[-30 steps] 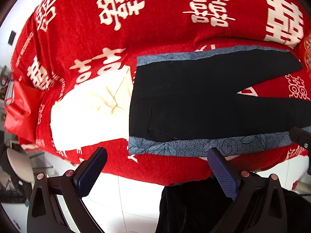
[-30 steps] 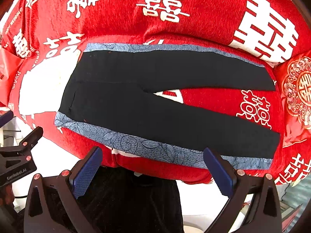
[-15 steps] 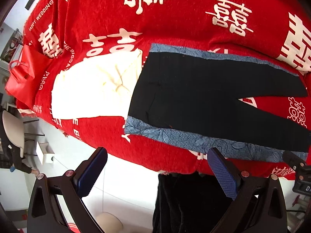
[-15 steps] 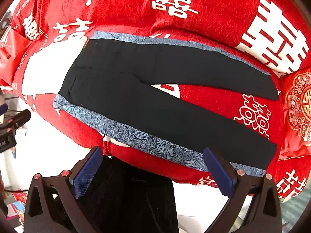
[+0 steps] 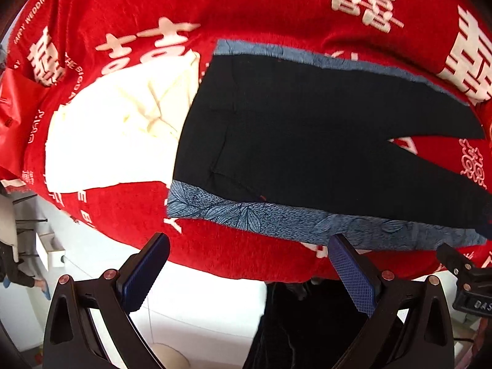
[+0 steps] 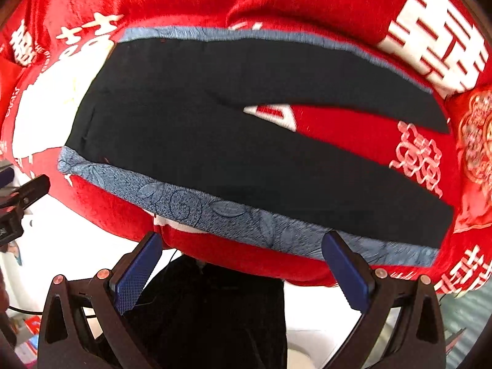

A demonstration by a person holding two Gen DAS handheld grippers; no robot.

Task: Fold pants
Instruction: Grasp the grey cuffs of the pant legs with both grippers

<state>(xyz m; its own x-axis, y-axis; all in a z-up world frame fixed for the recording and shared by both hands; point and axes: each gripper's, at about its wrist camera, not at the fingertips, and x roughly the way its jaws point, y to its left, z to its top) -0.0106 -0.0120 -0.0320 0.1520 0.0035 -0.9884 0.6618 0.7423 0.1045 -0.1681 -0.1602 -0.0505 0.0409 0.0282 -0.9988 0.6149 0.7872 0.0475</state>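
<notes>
Since these flat black fabric pants (image 5: 307, 141) look floppy, we'd pinch the blue-trimmed edge ahead of both wide-open grippers (image 5: 246, 270) (image 6: 240, 264)

Pants (image 5: 307, 141): matt black cloth, blue leaf-print side strips. Blanket (image 5: 276, 9): fuzzy red plush (white print). Gripper pads (image 5: 353, 273): textured blue.

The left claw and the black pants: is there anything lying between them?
In the left wrist view, only red blanket and the pants' own blue leaf-patterned stripe separate them from the open left claw.
</notes>
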